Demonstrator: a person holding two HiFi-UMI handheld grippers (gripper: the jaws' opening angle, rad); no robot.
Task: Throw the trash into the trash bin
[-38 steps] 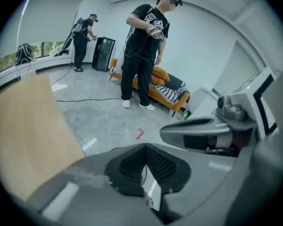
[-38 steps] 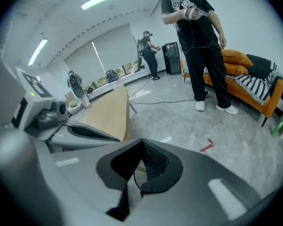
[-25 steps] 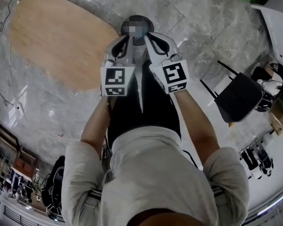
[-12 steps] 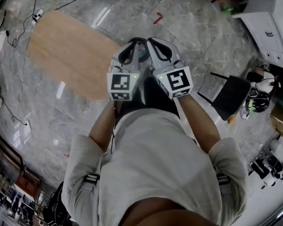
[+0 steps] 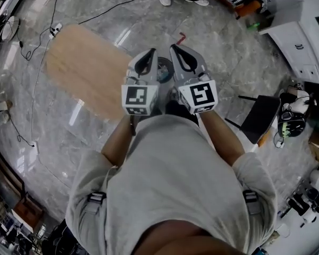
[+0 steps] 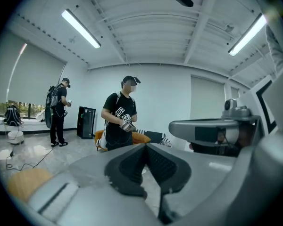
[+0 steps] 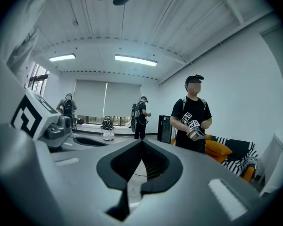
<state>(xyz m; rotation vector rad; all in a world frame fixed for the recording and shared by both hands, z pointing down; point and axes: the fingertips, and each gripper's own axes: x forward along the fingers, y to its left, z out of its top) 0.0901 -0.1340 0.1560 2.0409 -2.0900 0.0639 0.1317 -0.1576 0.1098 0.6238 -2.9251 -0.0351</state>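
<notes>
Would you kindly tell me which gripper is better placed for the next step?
Neither clearly: the left gripper and right gripper sit side by side, both shut and empty, with no trash visible. Left, slightly, since it is nearer the wooden surface.

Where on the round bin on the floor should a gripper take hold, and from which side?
Likely its rim, from straight above: the bin stands upright with its round mouth up, so one jaw could go inside the wall, one outside. The left gripper and right gripper hide most of it.
</notes>
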